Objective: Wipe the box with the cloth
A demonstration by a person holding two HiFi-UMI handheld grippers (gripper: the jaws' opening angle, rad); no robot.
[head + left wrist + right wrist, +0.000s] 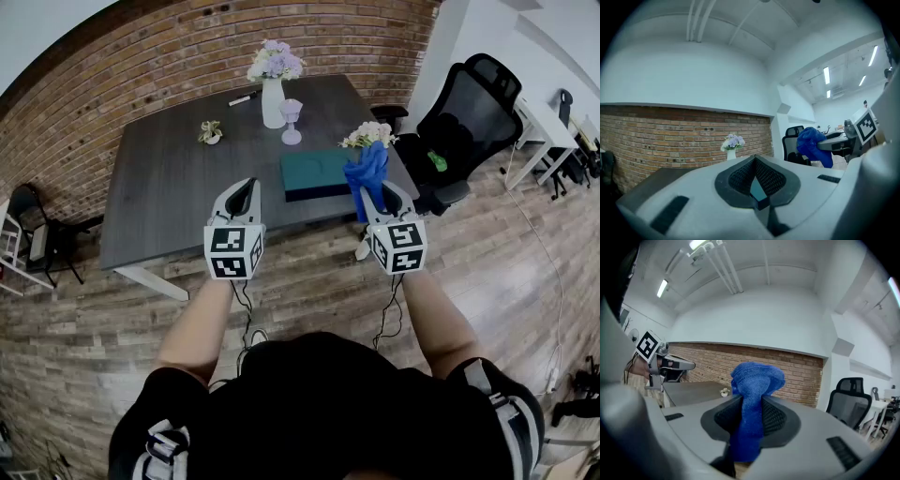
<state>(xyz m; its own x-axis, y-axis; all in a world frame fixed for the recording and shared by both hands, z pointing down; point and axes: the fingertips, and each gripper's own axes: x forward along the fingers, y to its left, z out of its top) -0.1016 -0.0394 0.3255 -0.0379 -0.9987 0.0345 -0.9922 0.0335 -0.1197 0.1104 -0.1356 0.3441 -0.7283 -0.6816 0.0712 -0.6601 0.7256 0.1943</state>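
the cloth (pixel 366 171) is clamped in the right claw (pixel 371 195) just short of the box (pixel 311 174) at the counter's (pixel 169 187) near edge; left claw (pixel 246 190) closed, empty.

Cloth (pixel 757 378): blue napped fabric, soft and matt, pinched in the right tongs (pixel 751 399). Right tongs and left tongs (pixel 754 159): smooth grey matt plastic shells, black cross-hatched pads (pixel 776 418). Box (pixel 314 173) on the table (pixel 169 187): teal, smooth, matt. Table top: dark, matt, faintly grained. Floor (pixel 84 375) under the table: wood planks, low sheen. Wall (pixel 141 56) behind the table: rough red brick.
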